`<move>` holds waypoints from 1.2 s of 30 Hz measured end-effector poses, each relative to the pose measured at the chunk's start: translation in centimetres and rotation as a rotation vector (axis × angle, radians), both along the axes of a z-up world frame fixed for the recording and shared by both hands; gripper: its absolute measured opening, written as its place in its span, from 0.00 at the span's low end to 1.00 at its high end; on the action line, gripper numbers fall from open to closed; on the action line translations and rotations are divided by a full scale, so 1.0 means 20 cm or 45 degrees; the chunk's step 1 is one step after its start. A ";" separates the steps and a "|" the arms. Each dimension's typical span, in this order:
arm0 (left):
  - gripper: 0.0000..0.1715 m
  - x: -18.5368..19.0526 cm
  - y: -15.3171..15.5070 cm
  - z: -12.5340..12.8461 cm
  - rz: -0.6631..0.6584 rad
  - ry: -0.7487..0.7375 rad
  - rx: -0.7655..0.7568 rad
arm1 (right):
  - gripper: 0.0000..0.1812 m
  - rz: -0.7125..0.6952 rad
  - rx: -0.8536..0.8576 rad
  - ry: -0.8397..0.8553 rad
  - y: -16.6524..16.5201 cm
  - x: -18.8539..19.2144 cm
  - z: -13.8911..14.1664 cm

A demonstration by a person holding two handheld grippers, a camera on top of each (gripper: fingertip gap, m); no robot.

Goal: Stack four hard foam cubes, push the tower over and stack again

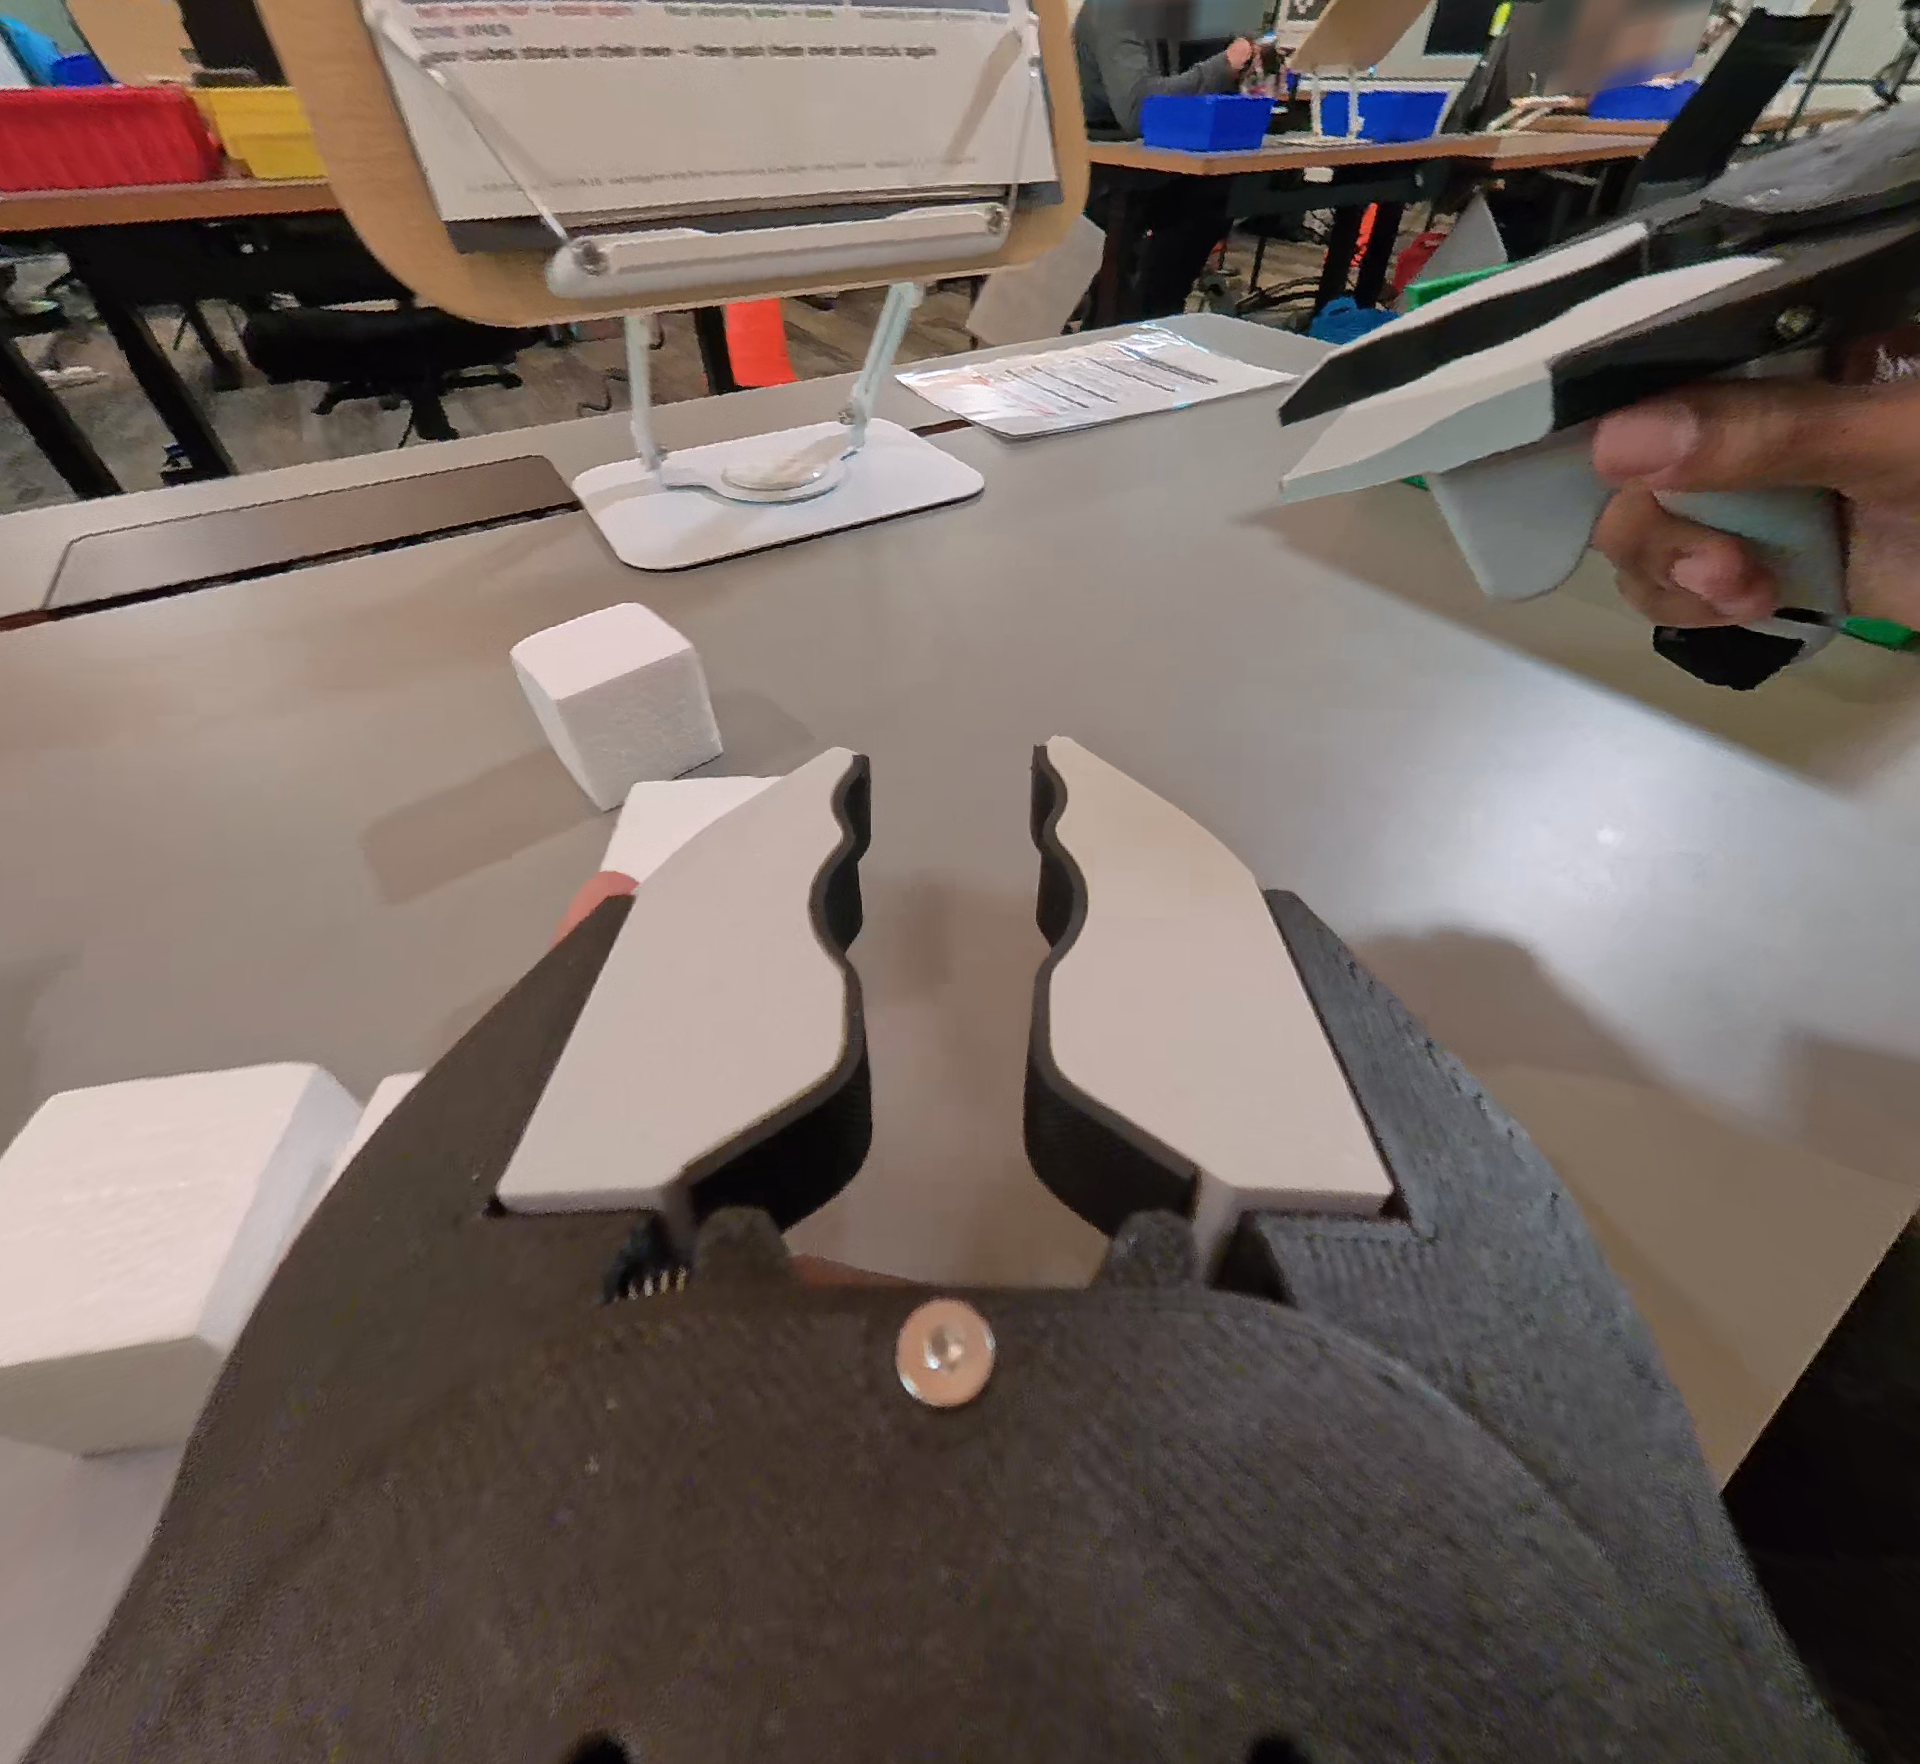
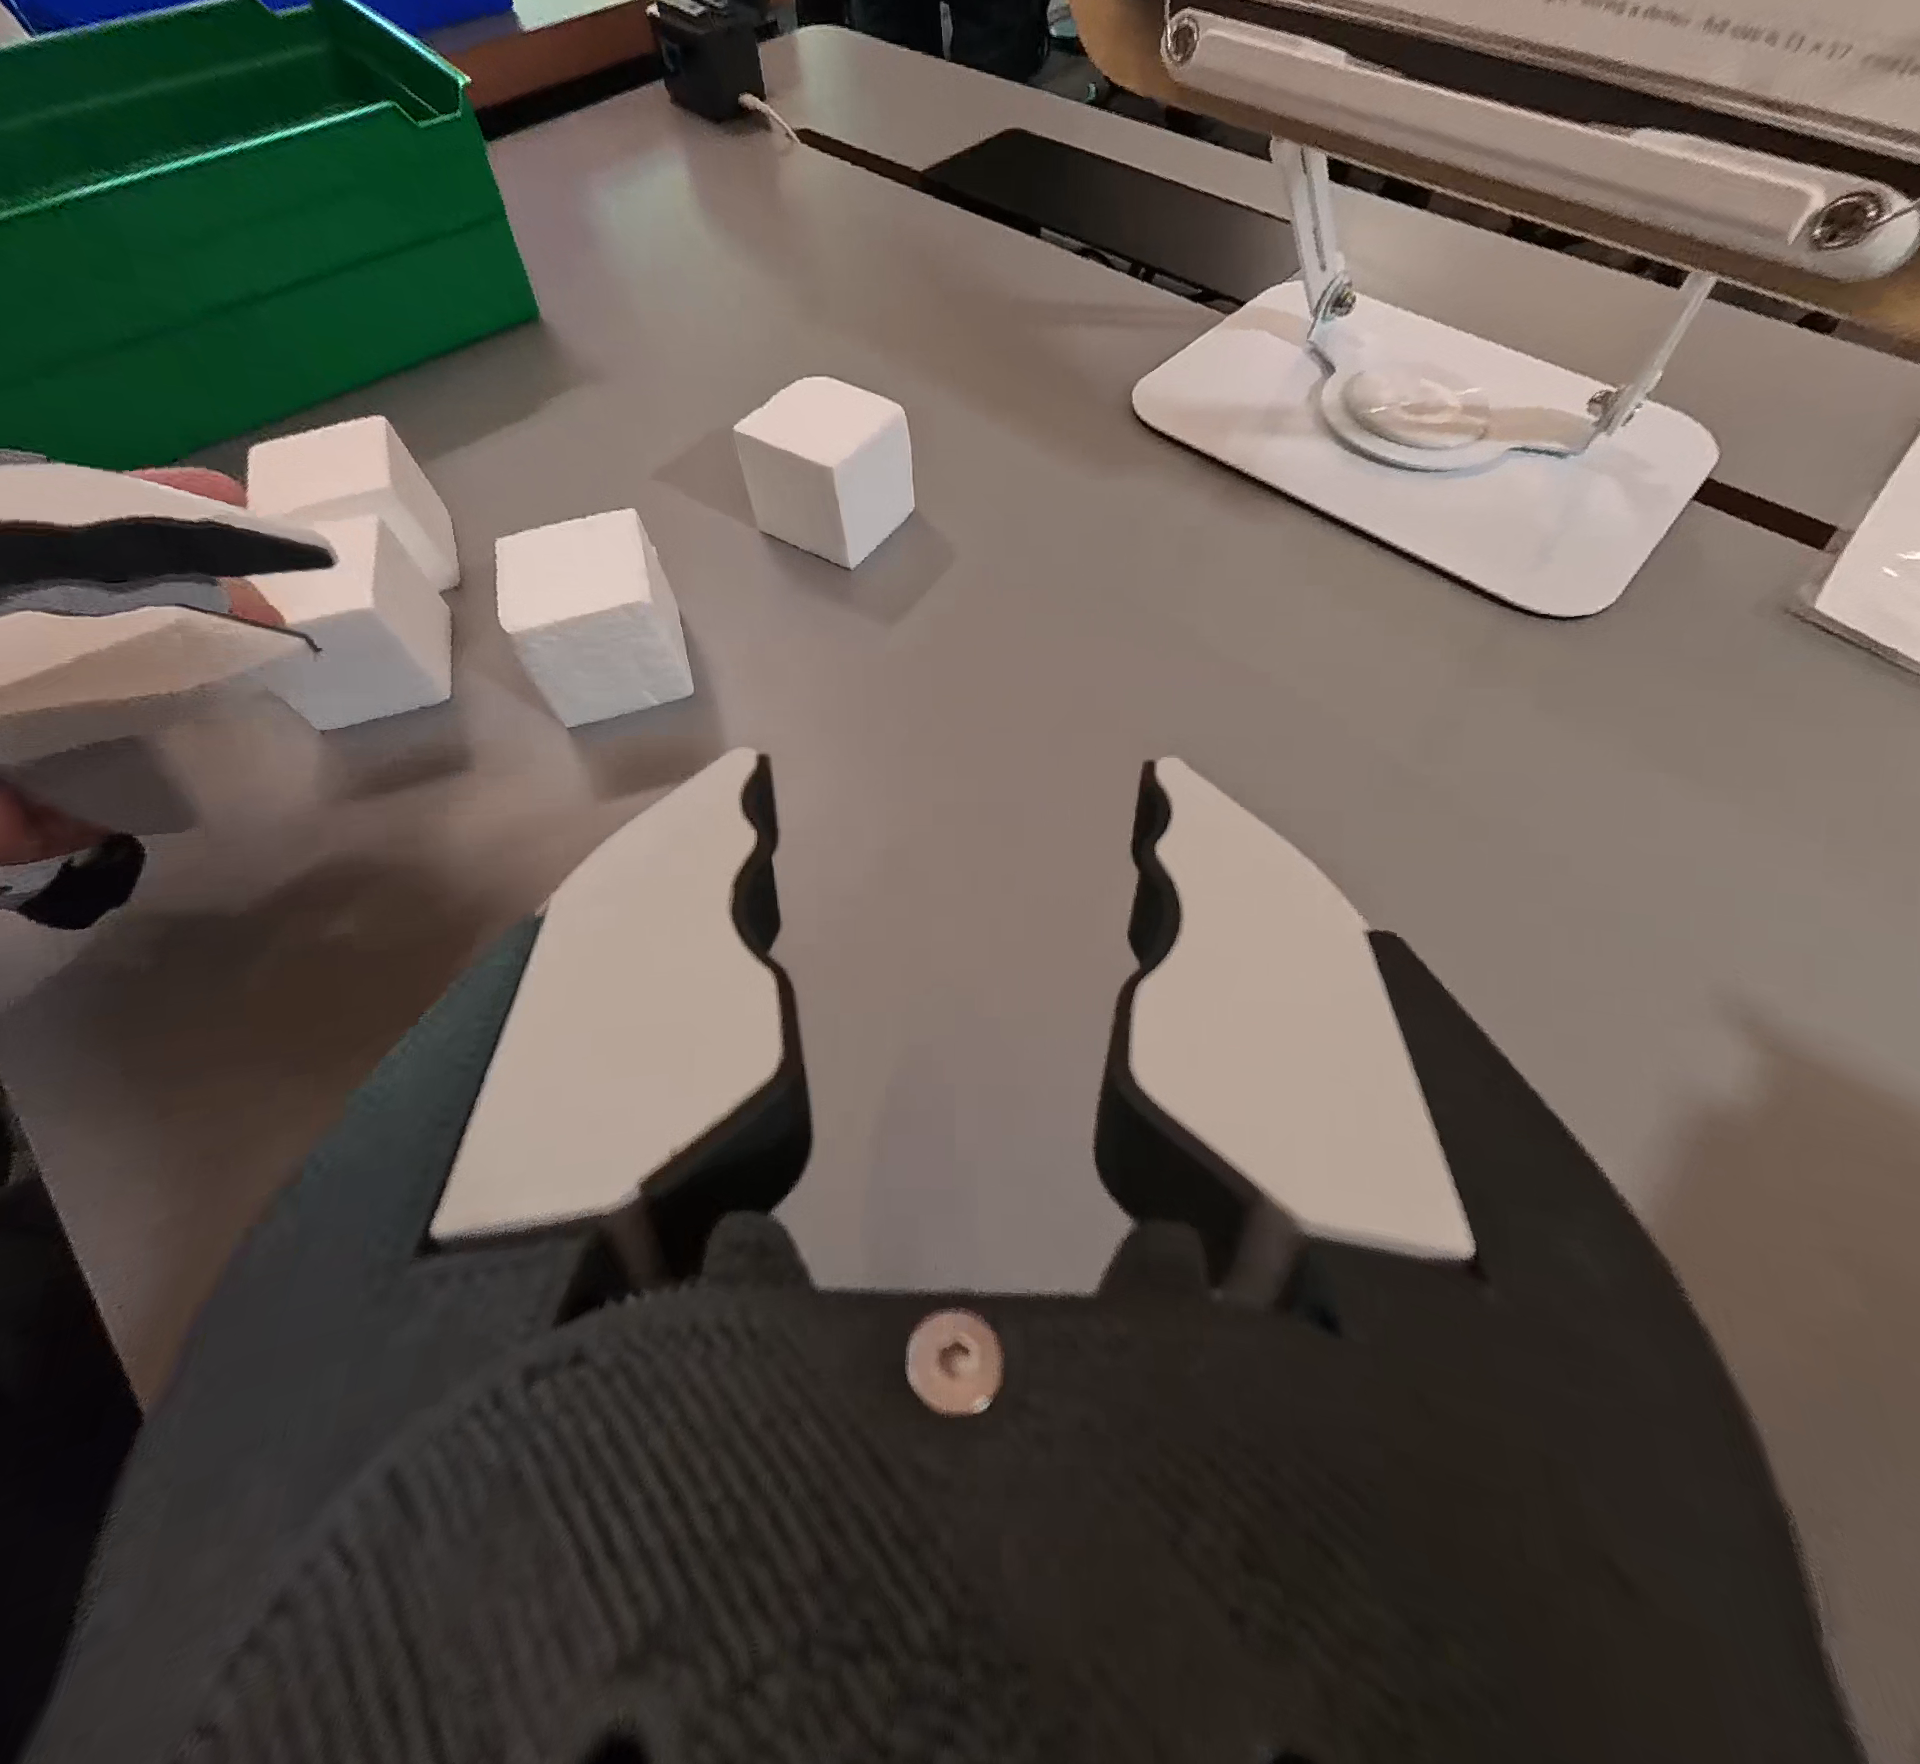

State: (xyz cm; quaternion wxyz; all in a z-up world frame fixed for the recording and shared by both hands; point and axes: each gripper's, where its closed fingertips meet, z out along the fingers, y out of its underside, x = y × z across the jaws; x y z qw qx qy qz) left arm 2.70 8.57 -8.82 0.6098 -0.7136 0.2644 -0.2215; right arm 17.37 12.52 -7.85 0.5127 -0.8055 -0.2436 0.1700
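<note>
White foam cubes lie scattered on my grey table (image 2: 1039, 654); my left gripper (image 1: 948, 764) hangs over bare tabletop with its jaws spread and nothing between them, one cube (image 1: 618, 701) just ahead to its left, another (image 1: 140, 1236) close by its left side; my right gripper (image 2: 951, 774) (jaws likewise parted, holding nothing) hovers apart from the cubes, the nearest (image 2: 590, 615) ahead on its left; a green bin (image 2: 239, 218) stands behind them, a document stand (image 2: 1434, 447) to the right.
</note>
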 end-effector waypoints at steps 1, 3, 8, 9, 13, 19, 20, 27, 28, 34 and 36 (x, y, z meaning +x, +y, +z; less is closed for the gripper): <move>0.18 -0.02 0.00 0.00 0.015 -0.011 -0.017 | 0.38 0.005 0.001 0.011 0.01 0.00 0.00; 0.17 -0.08 0.00 0.01 0.043 -0.042 -0.079 | 0.38 0.017 -0.005 0.029 0.03 -0.01 -0.02; 0.14 -0.28 0.00 0.00 0.148 -0.132 -0.213 | 0.36 0.038 0.004 0.006 0.13 -0.04 -0.08; 0.14 -0.33 0.00 -0.01 0.180 -0.138 -0.223 | 0.36 0.050 0.013 0.015 0.15 -0.06 -0.08; 0.15 -0.49 -0.01 -0.03 0.284 -0.125 -0.225 | 0.37 0.128 0.080 0.063 0.19 -0.18 -0.07; 0.19 -0.55 -0.05 -0.10 0.296 -0.042 -0.246 | 0.41 0.271 0.249 -0.024 0.17 -0.38 -0.06; 0.19 -0.54 -0.05 -0.10 0.284 -0.043 -0.251 | 0.41 0.301 0.248 -0.025 0.15 -0.41 -0.07; 0.18 -0.50 -0.05 -0.13 0.239 -0.083 -0.307 | 0.44 0.397 0.220 -0.012 0.07 -0.62 -0.12; 0.18 -0.50 -0.04 -0.12 0.242 -0.098 -0.312 | 0.44 0.418 0.195 -0.026 0.07 -0.65 -0.14; 0.18 -0.51 -0.03 -0.13 0.238 -0.200 -0.383 | 0.49 0.467 0.024 -0.120 0.12 -0.80 -0.29; 0.18 -0.50 -0.04 -0.13 0.227 -0.216 -0.403 | 0.49 0.478 -0.030 -0.156 0.14 -0.84 -0.34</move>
